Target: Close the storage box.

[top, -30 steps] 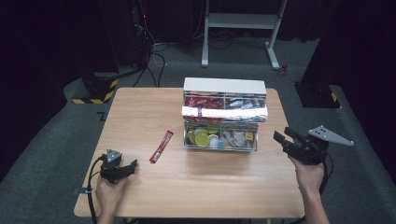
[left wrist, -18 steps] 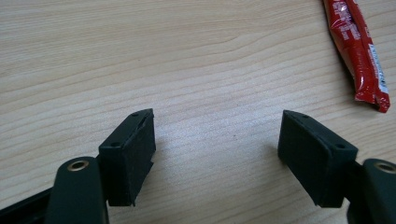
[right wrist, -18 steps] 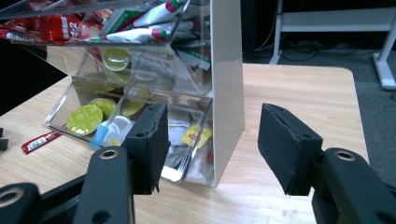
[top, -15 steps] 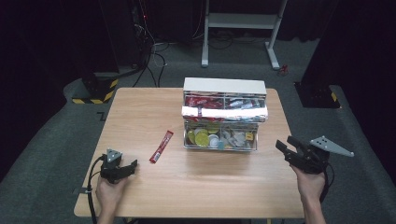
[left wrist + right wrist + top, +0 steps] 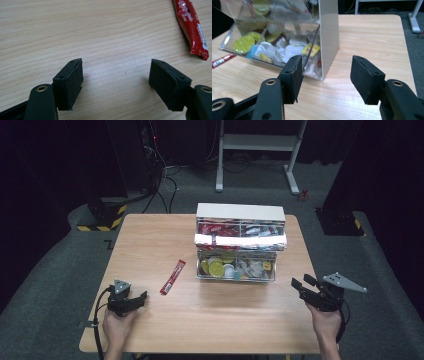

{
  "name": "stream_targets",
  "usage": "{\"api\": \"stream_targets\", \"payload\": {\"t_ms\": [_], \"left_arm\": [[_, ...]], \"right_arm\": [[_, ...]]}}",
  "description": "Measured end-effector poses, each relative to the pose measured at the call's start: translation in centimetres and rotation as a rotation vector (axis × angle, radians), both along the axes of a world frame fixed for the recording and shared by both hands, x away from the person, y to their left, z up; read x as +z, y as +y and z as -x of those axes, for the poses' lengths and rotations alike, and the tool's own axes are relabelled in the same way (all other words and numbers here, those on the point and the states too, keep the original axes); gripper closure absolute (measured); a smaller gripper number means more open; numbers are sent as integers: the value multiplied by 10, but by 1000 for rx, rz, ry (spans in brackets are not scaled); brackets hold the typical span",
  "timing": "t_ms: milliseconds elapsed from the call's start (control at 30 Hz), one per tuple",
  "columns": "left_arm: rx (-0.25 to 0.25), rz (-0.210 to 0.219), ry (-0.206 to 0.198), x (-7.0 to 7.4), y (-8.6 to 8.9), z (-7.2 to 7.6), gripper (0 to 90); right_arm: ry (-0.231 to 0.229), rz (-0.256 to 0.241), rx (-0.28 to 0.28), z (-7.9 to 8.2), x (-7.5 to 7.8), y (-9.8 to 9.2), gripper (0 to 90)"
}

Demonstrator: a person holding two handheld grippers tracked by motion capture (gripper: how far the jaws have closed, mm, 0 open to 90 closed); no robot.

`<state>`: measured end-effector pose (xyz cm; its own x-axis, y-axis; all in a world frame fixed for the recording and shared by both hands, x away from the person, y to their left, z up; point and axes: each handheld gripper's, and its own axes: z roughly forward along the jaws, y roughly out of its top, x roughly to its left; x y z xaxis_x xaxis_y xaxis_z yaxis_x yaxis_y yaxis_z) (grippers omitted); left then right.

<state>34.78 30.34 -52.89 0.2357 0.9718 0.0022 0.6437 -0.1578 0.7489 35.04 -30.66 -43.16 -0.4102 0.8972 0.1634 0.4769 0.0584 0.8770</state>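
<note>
A two-tier clear organiser box [image 5: 240,245] with a white back stands mid-table, its lower tray [image 5: 274,47] holding yellow-lidded cups and small packets. A red sachet [image 5: 173,276] lies loose on the wood to its left and appears at the top right of the left gripper view [image 5: 191,27]. My left gripper [image 5: 141,297] rests low at the front left, open and empty, jaws wide over bare wood [image 5: 116,72]. My right gripper [image 5: 302,283] hovers at the front right, open and empty, pointing at the box's right front corner [image 5: 325,72].
The wooden table [image 5: 150,235] has its front edge close behind both hands. Beyond the far edge are a white stand base [image 5: 257,142], cables and a yellow-black striped foot [image 5: 107,217] on grey carpet.
My right gripper has dropped lower and moved a little nearer the table's front right. The left gripper, sachet and box stay where they were.
</note>
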Motion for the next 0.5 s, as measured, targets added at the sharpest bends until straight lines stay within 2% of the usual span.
{"api": "stream_targets", "payload": {"t_ms": [500], "left_arm": [[0,-1,0,0,0,0,279]], "right_arm": [[53,45,-16,-9,-30,11,418]]}}
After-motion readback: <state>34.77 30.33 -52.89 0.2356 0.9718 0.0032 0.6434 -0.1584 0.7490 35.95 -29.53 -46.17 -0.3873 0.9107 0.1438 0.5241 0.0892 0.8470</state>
